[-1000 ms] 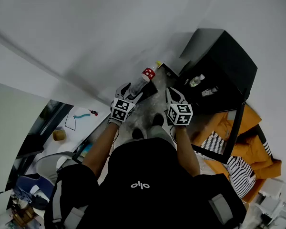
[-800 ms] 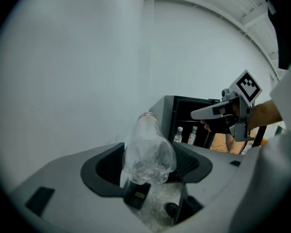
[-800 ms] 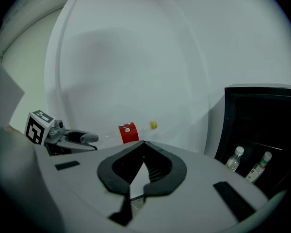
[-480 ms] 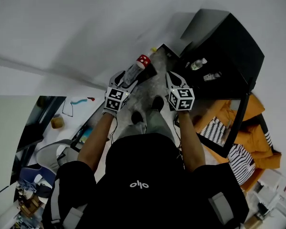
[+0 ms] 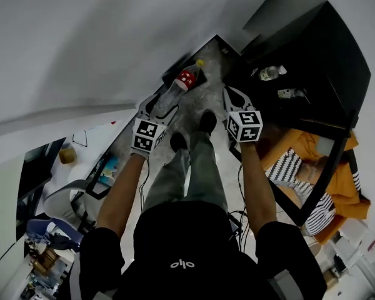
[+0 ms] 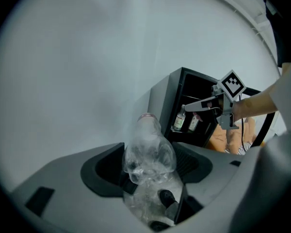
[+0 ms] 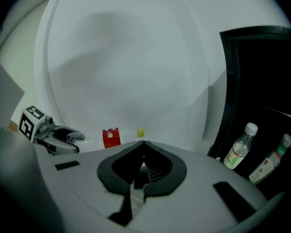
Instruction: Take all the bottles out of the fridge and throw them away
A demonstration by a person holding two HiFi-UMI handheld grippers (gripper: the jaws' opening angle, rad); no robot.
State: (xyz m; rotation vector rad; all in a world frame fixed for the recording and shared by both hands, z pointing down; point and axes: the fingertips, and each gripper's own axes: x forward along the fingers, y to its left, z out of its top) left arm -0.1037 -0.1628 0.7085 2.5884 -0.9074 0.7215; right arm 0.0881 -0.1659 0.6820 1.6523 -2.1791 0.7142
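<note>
Head view, largest thing first: looks down on a black fridge at the right with its door open. It holds a white-capped bottle and a second small bottle side by side on a shelf, toward its front edge. Reads as the carry-and-discard step, with one bottle out and two left inside.

Shows the left tongs clamped on a clear bottle with a red label and yellow cap, held apart only by its crinkled body. Points the neck away over the grey floor toward the white wall, well apart from the fridge.

Shows the right tongs closed tight on nothing, just beside the fridge front.

Makes out no bin in any view.

Next, probably:
- Find the bin, bring the held bottle over its mouth, and part the left tongs.
- Turn back to the shelf and open the right tongs for the nearer bottle.
- Squeeze lightly, since the plastic looks thin.
</note>
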